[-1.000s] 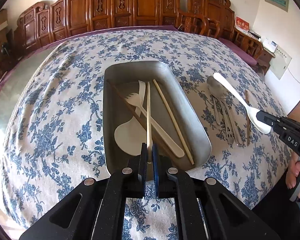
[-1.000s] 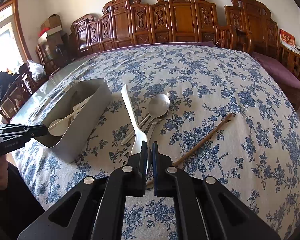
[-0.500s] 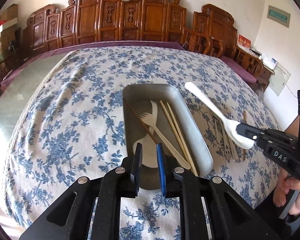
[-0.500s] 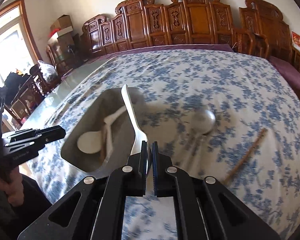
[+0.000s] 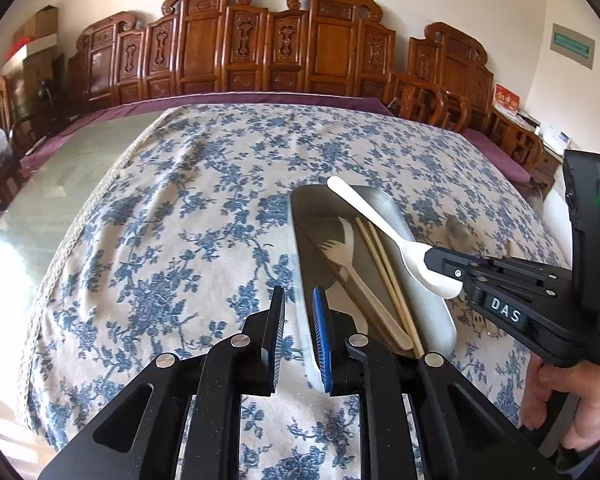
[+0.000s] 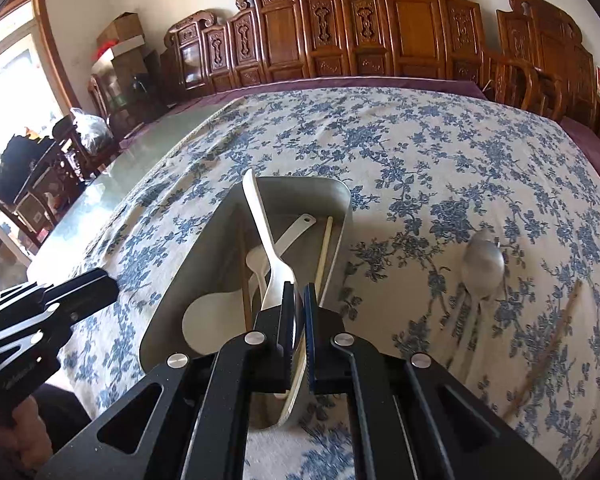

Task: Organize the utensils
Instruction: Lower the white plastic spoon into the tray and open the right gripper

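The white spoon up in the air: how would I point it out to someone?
Find the grey metal tray on the blue-flowered tablecloth. Above it the right claw pinches a white plastic spoon by its bowl, handle pointing away. It is the only utensil off the table; the others lie flat.

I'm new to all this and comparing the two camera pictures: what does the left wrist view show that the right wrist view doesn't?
Only the left wrist view shows a hand gripping the right gripper's handle, a fork in the tray, and the left gripper with nothing between its fingers.

Only the right wrist view shows a metal spoon and a brown stick lying on the tablecloth.

Both show the metal tray with pale chopsticks, and the right gripper shut on the white spoon over the tray.
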